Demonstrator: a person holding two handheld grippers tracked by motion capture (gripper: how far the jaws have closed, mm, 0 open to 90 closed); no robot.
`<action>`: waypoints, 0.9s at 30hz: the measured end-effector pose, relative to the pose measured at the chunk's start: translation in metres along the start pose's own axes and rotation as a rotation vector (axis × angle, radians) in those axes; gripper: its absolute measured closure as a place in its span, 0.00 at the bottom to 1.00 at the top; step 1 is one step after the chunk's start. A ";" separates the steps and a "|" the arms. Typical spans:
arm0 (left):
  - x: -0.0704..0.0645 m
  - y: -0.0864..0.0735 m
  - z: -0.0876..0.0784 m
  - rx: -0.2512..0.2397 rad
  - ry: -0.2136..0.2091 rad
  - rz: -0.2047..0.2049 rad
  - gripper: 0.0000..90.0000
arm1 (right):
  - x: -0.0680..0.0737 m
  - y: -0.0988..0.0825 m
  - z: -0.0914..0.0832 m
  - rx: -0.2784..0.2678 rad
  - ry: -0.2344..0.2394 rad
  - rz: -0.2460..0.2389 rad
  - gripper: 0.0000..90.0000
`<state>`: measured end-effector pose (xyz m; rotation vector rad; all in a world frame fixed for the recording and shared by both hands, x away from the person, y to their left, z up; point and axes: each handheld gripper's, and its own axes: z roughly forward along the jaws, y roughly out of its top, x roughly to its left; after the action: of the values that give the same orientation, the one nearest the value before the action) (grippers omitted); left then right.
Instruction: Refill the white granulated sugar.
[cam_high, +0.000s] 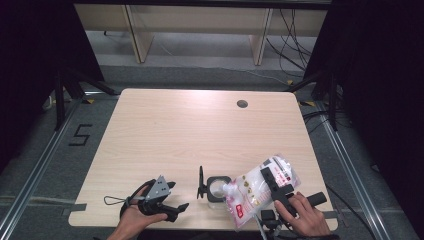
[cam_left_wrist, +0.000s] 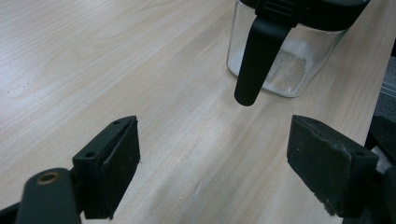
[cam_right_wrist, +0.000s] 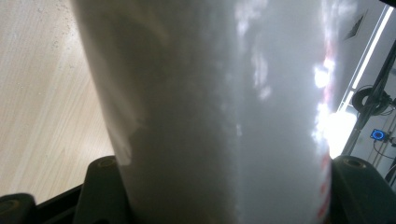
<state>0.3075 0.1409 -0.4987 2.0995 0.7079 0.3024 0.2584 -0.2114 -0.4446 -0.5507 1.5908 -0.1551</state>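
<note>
Pouring from pouch (cam_high: 260, 187) into jar (cam_high: 218, 188), lower centre of worktop (cam_high: 190, 130)
Right gripper (cam_high: 272, 182) jaws clenched on tilted pouch, spout over jar; left gripper (cam_high: 172, 197) at lower left, jaws released, empty

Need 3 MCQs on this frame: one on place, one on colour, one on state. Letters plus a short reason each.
1. Where does the glass jar stand?
A. near the table's front edge, between the two grippers
B. beside the round hole at the far edge
C. on the floor

2. What colour is the jar's open lid?
A. white
B. black
C. red

3. How is the left gripper?
A. shut on the jar
B. shut on the bag
C. open, with nothing between its jaws

Key:
1 A, the high view shows it between the left gripper and the right gripper.
2 B, lid and rim are black.
3 C, the left gripper view shows bare table between its jaws; the white bag is in the right gripper.
</note>
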 end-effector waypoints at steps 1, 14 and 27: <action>0.000 0.000 0.000 -0.002 0.006 0.004 0.19 | 0.000 0.000 0.000 0.000 0.000 0.000 0.45; 0.001 0.001 0.000 -0.001 0.003 0.028 0.19 | 0.000 0.000 0.000 -0.019 -0.022 -0.005 0.45; 0.000 0.000 0.000 -0.004 0.005 0.012 0.19 | -0.001 0.001 -0.002 -0.003 -0.014 -0.009 0.45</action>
<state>0.3077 0.1408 -0.4987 2.1004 0.6980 0.3157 0.2566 -0.2106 -0.4435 -0.5604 1.5755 -0.1550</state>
